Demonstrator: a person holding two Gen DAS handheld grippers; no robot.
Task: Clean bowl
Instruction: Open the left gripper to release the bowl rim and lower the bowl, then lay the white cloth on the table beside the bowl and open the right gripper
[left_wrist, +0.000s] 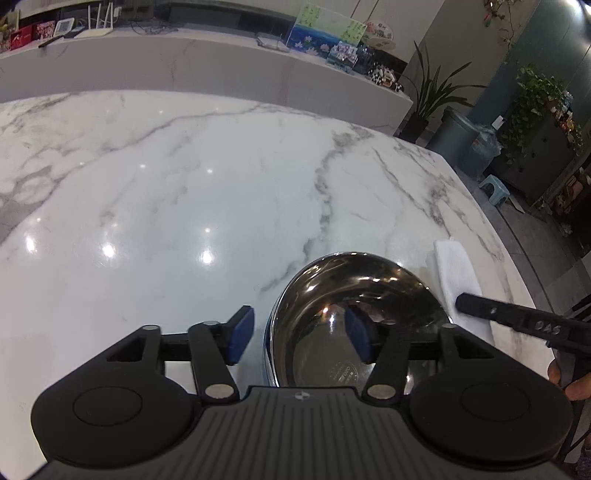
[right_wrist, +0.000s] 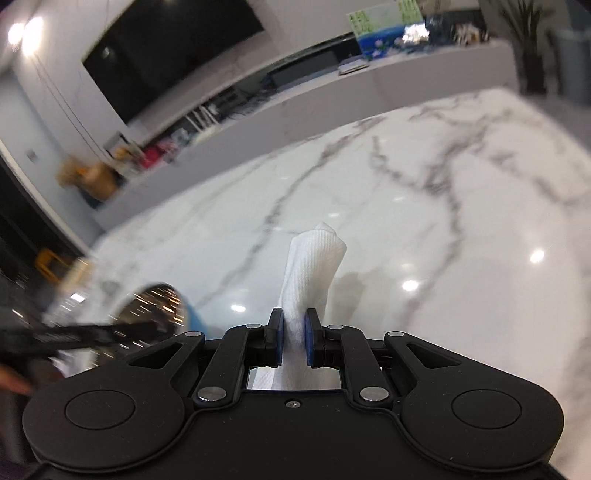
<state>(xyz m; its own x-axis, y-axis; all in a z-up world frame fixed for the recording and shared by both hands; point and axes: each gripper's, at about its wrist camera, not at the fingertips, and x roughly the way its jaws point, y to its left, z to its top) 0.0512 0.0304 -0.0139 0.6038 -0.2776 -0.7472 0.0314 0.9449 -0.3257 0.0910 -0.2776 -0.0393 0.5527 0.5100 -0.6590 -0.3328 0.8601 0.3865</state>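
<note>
A shiny steel bowl (left_wrist: 354, 317) stands on the marble table near its front right part. My left gripper (left_wrist: 299, 336) is open and straddles the bowl's left rim: one blue pad (left_wrist: 242, 334) is outside the wall, the other (left_wrist: 356, 338) inside the bowl, neither pressing. My right gripper (right_wrist: 294, 332) is shut on a folded white cloth (right_wrist: 314, 269) that sticks up and forward from its pads. In the left wrist view the cloth (left_wrist: 458, 273) hangs just right of the bowl from the right gripper (left_wrist: 465, 304). The bowl (right_wrist: 155, 302) shows blurred at the right wrist view's lower left.
The white marble table (left_wrist: 184, 184) stretches away to the left and back. A long white ledge (left_wrist: 221, 70) with boxes and pictures runs behind it. Past the table's right edge are a potted plant (left_wrist: 428, 96), a grey bin (left_wrist: 454, 136) and a small stool (left_wrist: 493, 188).
</note>
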